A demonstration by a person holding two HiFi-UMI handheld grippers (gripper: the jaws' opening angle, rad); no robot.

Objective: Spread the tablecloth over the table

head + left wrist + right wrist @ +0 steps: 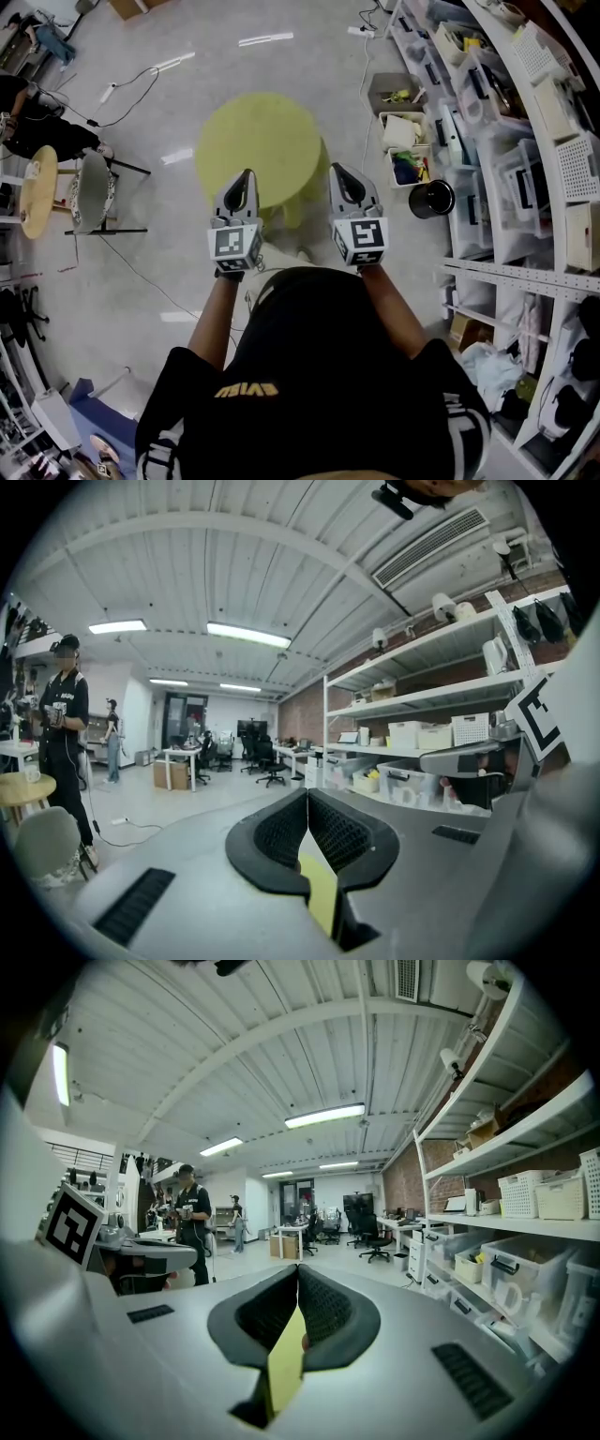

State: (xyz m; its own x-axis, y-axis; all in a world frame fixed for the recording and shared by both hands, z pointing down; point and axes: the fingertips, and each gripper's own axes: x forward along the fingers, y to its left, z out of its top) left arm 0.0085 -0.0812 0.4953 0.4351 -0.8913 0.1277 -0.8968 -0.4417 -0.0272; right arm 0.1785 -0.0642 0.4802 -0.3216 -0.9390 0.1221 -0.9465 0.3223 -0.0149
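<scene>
- Filling the bottom of the head view, the person's black shirt (319, 375) is sitting closest, with both forearms (211, 314) reaching forward to the grippers
- Left gripper (246, 178) is clenching its jaws fully together, and in its own view a yellow-green sliver of the tablecloth (262, 141) is showing pinched in the lower part of the pads (337, 832)
- Right gripper (340, 172) is likewise clamping down, a strip of the same cloth running between its closed pads and hanging beneath them
- Both grippers are pointing nearly level and side by side, their marker cubes (234, 246) facing up toward the head camera
- Tablecloth is lying as a round, flat patch just ahead of both tips, its near edge meeting them, while a fold is drooping down between the two grippers
- Grey floor (187, 84) is spreading all around the cloth
- Off to the left of the left gripper, well apart, a grey chair (92, 192) is standing beside a round wooden side table (37, 192)
- To the right of the right gripper a black bucket (431, 199) is sitting near open bins (405, 131), and white shelving (525, 169) is running along beyond them
- Farther ahead of the jaws, another person in black (64, 724) is standing in the room
</scene>
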